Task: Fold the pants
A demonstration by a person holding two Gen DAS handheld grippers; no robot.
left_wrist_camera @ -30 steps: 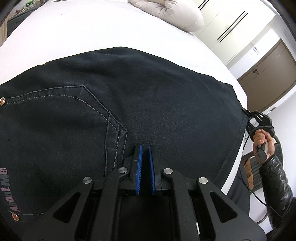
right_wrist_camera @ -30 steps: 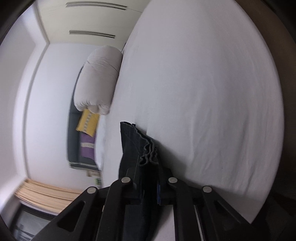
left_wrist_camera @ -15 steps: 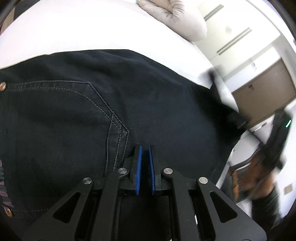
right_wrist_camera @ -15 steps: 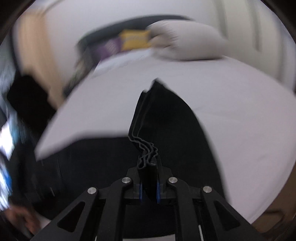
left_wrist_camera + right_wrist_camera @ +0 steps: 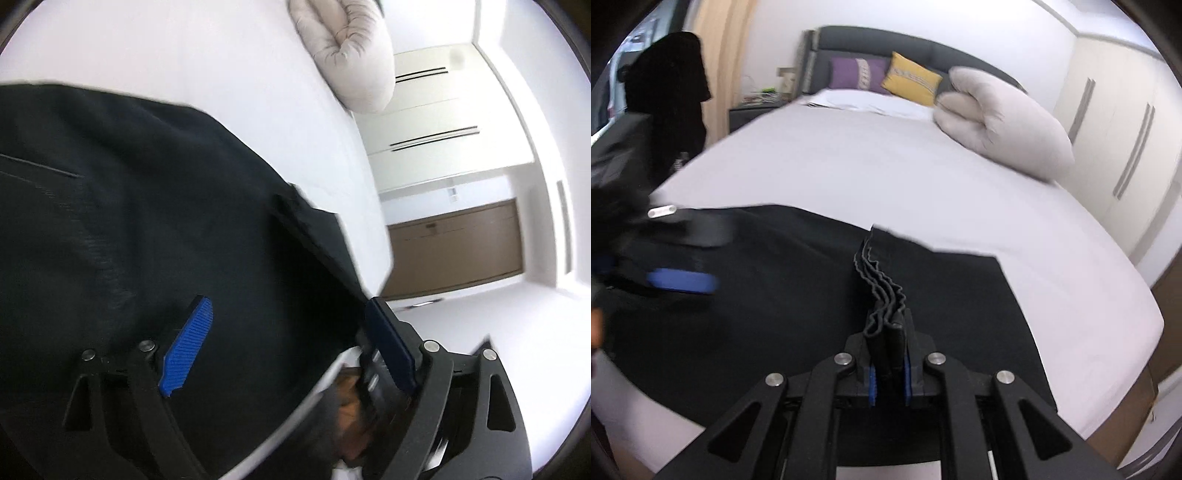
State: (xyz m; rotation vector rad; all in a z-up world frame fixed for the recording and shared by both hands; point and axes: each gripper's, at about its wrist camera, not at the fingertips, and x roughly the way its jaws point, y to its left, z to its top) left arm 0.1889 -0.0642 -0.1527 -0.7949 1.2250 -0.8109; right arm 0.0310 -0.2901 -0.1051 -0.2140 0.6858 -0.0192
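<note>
Dark denim pants [image 5: 768,295] lie spread on the white bed [image 5: 886,177]. In the right wrist view my right gripper [image 5: 888,369] is shut on the stacked, wavy leg hems [image 5: 882,291], holding them above the spread fabric. The left gripper's blurred blue pad [image 5: 679,281] shows at the left, over the pants. In the left wrist view my left gripper [image 5: 291,332] is opening, its blue pads [image 5: 190,343] wide apart just above the pants [image 5: 147,221], pressing on nothing. A folded layer's edge [image 5: 314,236] runs across the cloth.
A rolled pale duvet [image 5: 1004,122] lies at the bed's far right, with yellow [image 5: 912,79] and purple [image 5: 858,74] cushions against the grey headboard. White wardrobe doors [image 5: 1126,129] stand to the right. A dark garment [image 5: 668,92] hangs at the left. A wooden door [image 5: 454,247] is beyond the bed's edge.
The left gripper, shut on the pants before, has opened wide and rolled. The right gripper has swung round over the bed with the hems, bringing the legs across the spread pants.
</note>
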